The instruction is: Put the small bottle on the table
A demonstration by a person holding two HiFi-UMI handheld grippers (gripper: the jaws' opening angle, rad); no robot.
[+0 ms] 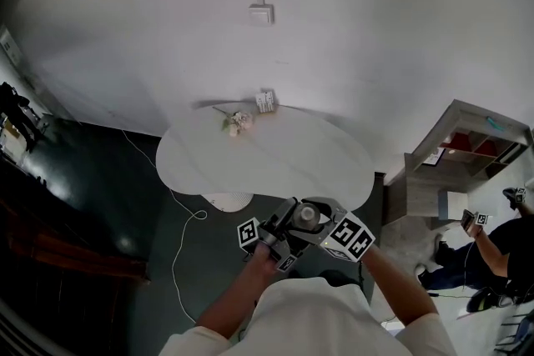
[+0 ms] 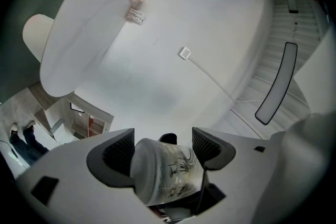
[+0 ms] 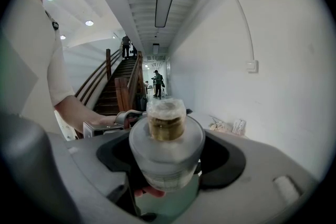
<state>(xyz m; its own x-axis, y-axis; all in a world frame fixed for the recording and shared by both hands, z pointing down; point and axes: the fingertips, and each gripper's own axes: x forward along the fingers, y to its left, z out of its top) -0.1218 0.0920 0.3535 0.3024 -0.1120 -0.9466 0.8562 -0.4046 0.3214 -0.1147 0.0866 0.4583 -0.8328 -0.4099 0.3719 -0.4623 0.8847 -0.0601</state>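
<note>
In the head view both grippers meet just short of the white oval table [image 1: 267,167], with a frosted, round-capped bottle [image 1: 309,215] between them. My left gripper [image 2: 161,147] [image 1: 278,231] has its jaws against a frosted bottle with dark print [image 2: 165,170], which lies tilted between them. My right gripper [image 3: 168,157] [image 1: 327,227] is closed on a frosted bottle with a gold cap under a clear cover [image 3: 167,147], cap pointing away from the camera. Whether the two gripper views show one and the same bottle, I cannot tell.
A small bunch of flowers [image 1: 235,123] and a white card [image 1: 265,101] stand at the table's far edge by the wall. A cable [image 1: 179,217] runs over the dark floor to the left. A shelf unit [image 1: 455,158] and a seated person [image 1: 501,250] are at right.
</note>
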